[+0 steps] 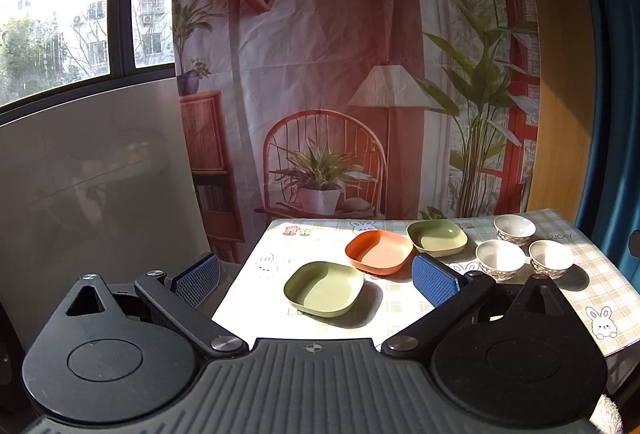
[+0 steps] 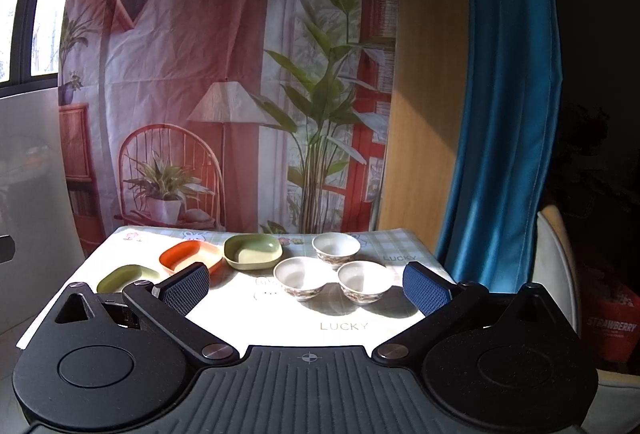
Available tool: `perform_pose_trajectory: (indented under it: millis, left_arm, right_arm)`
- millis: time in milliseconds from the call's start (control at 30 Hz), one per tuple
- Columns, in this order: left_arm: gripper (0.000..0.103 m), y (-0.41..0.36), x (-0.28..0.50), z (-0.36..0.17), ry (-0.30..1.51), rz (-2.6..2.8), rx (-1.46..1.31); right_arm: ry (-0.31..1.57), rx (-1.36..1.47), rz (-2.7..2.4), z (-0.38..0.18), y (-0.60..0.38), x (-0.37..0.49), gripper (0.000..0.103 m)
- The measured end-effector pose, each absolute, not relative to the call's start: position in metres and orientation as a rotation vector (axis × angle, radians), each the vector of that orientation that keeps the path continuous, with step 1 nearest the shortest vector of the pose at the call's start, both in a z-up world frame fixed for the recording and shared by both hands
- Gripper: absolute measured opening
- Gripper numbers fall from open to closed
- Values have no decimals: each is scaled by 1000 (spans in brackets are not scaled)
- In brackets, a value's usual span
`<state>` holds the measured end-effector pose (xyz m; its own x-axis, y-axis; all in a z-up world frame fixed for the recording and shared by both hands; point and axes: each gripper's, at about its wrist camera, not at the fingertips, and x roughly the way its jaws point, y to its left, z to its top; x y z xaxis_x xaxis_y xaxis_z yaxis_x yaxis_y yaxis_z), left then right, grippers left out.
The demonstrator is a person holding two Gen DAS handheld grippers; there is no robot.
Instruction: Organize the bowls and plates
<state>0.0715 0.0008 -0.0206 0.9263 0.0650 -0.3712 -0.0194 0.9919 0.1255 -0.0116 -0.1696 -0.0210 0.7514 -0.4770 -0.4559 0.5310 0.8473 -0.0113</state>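
Dishes all sitting loose on the worktop [image 1: 592, 274], nothing stacked yet, so this looks like the very start. Both grippers hang back off the near edge with jaws spread wide and empty, probably just lining up.

Left gripper [image 1: 316, 274] has the near green plate [image 1: 325, 288] sitting right between its jaws, a bit ahead of them. The orange plate [image 1: 379, 251] is past the right jaw's tip, and the far green plate [image 1: 437, 237] is beyond that, just touching or nearly touching the orange one, can't tell.

Right gripper [image 2: 308, 288] frames the three white patterned bowls: left bowl [image 2: 305, 277] and right bowl [image 2: 365, 281] close ahead between the jaws, the back bowl [image 2: 336, 249] farther out.

My guess is that split is deliberate: plates for the left, bowls for the right, each nesting into its own pile.
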Motion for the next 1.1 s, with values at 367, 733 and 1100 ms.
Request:
perform_pose_trajectory:
  millis: [367, 733, 1100]
  left_arm:
    - [103, 27, 152, -45, 374, 158, 165]
    - [103, 59, 224, -73, 469, 179, 199]
    - [102, 72, 300, -114, 547, 98, 218]
  right_arm:
    - [507, 77, -513, -84, -228, 63, 103]
    - [556, 106, -443, -134, -240, 147, 103]
    - [609, 259, -359, -182, -238, 230, 93]
